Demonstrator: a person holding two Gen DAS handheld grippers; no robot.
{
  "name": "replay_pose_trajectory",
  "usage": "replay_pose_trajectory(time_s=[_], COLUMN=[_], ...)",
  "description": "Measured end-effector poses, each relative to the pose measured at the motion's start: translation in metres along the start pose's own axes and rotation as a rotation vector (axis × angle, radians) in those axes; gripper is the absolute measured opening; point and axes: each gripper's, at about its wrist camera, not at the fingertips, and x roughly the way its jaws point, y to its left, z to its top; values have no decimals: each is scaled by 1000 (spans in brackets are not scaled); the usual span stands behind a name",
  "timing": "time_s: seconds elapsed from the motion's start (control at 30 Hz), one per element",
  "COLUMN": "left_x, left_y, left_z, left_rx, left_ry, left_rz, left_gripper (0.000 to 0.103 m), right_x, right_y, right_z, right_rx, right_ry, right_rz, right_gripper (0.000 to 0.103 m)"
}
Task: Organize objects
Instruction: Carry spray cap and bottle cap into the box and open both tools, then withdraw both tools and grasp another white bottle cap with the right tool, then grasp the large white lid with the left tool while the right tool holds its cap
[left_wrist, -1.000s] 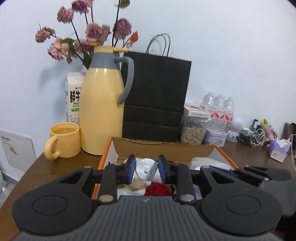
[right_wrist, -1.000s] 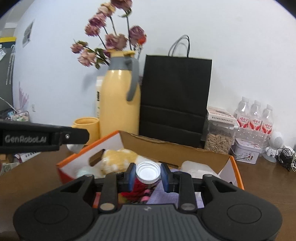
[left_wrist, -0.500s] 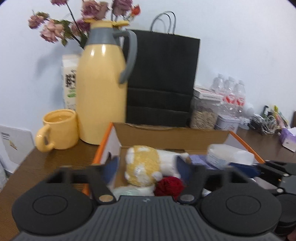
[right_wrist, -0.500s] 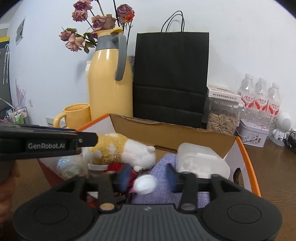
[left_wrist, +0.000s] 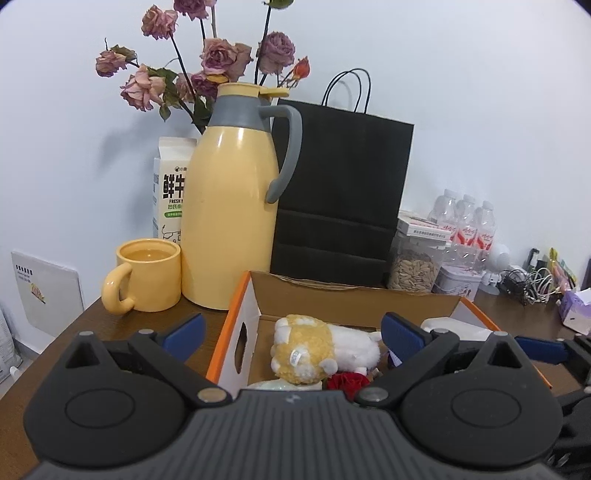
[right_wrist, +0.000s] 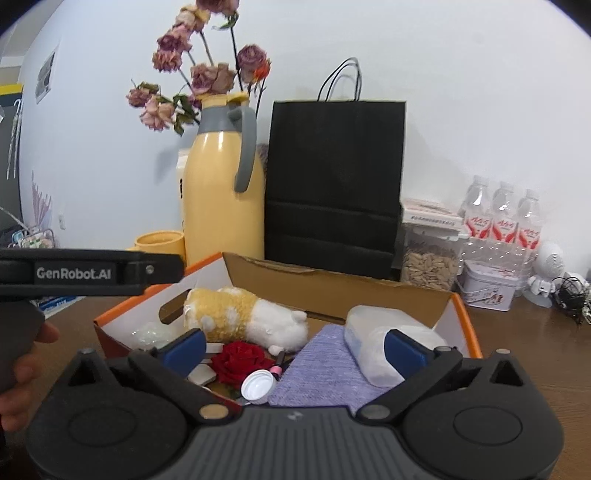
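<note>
An orange-edged cardboard box (right_wrist: 454, 306) sits on the brown table. It holds a yellow and white plush toy (right_wrist: 243, 319), a red rose (right_wrist: 240, 360), a white-capped bottle (right_wrist: 257, 386), a purple cloth (right_wrist: 325, 373) and a white plastic container (right_wrist: 376, 339). The box (left_wrist: 236, 321), plush (left_wrist: 314, 347) and rose (left_wrist: 345, 380) also show in the left wrist view. My left gripper (left_wrist: 291, 334) is open and empty above the box's near left side. My right gripper (right_wrist: 293, 347) is open and empty above the box.
Behind the box stand a yellow thermos jug (left_wrist: 231, 221), a yellow mug (left_wrist: 147, 275), a milk carton (left_wrist: 170, 192), a black paper bag (left_wrist: 340, 192) and dried roses (left_wrist: 207, 59). At right are a seed jar (left_wrist: 415, 266), a tin (right_wrist: 487, 288), water bottles (right_wrist: 502, 221) and cables (left_wrist: 528, 284).
Both grippers opened. The left let go of a white item and the right let go of the white-capped bottle, which now lies in the box. Both grippers pulled back and up.
</note>
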Motion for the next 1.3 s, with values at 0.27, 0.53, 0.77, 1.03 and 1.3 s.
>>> replay_pose_trajectory(time_s=[0.27,0.53,0.77,1.03,1.3], left_x=[-34,-52,-52,-48,-47], left_y=[10,25,32,32,29], left_z=[-20,-56,-68,-74,-78], left_rx=[62,133,103,104,109], left_ry=[15,85,129,157,173], left_rz=[-47,21,16,9,2], left_gripper=[103,103,103,103,103], right_x=[-44,-53,-36,-19,-13], right_y=[-20,-28,-24,-19,-19], right_z=[-21,-57,-72,-74,-75], right_rx=[12,-32,-35,-15,-2], right_ry=[-2,136,223,241,258], right_rz=[-52,-67,-42,-28,-23], right_gripper=[103,88,54,47,27])
